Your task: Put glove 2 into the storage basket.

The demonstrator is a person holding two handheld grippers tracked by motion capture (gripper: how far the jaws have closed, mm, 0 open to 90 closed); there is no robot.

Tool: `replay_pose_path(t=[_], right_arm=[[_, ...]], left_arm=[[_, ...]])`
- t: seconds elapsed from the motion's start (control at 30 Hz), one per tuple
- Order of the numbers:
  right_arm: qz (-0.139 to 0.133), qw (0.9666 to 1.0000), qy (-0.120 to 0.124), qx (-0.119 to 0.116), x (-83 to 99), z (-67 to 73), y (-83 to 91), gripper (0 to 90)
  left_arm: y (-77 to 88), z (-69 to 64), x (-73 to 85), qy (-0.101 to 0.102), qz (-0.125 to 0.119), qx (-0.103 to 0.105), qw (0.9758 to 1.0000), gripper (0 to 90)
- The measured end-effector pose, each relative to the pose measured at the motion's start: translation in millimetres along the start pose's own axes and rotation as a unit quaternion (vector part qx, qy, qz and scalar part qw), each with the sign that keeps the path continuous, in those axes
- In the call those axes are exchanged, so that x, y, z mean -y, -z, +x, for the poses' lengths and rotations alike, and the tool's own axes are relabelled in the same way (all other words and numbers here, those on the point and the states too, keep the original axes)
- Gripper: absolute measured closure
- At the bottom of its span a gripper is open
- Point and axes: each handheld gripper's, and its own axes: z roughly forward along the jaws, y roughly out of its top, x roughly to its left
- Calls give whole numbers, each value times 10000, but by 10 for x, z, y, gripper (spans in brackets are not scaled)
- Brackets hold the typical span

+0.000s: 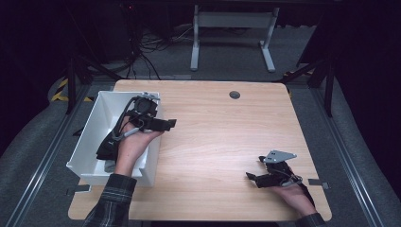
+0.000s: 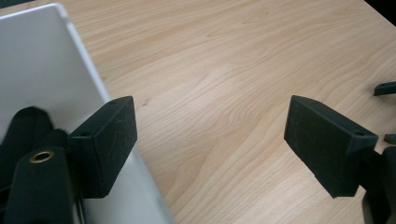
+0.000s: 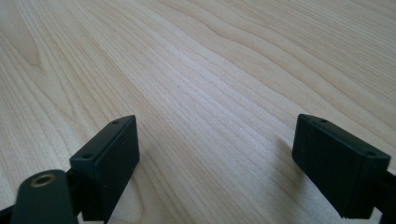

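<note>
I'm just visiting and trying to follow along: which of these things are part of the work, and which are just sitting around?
Part of the work:
- left gripper, fingers open, over the bin's edge
- white bin
- dark item inside the bin, too unclear to name
- right gripper, fingers open, near the table's front right

Just there:
- wooden table
- round grey cap in the tabletop
- desk frame and cables behind

Standing on grey carpet — a light wood table [image 1: 213,137] with rounded corners. Sitting at its left edge, slightly overhanging, a white bin [image 1: 92,137] with something dark inside. Showing near the far edge — a small round grommet [image 1: 234,95]. Lying bare elsewhere.
</note>
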Motion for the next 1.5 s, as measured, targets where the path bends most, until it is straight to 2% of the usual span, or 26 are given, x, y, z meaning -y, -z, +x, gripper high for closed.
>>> replay_pose_path(t=[0.37,0.73,1.2,1.5], right_arm=[[1,10000,18,-9,0,0,0,153],[2,10000,20,-9,0,1,1,153],[6,10000,33,-22,0,1,1,153],[6,10000,35,-24,0,2,2,153]], left_arm=[[-202,-424,-92,-338,-2,221,9992,184],[-450,-692,-49,-498,61,472,9976,186],[-832,-933,200,-788,244,708,9941,186],[-1018,-1033,411,-921,232,810,9922,177]])
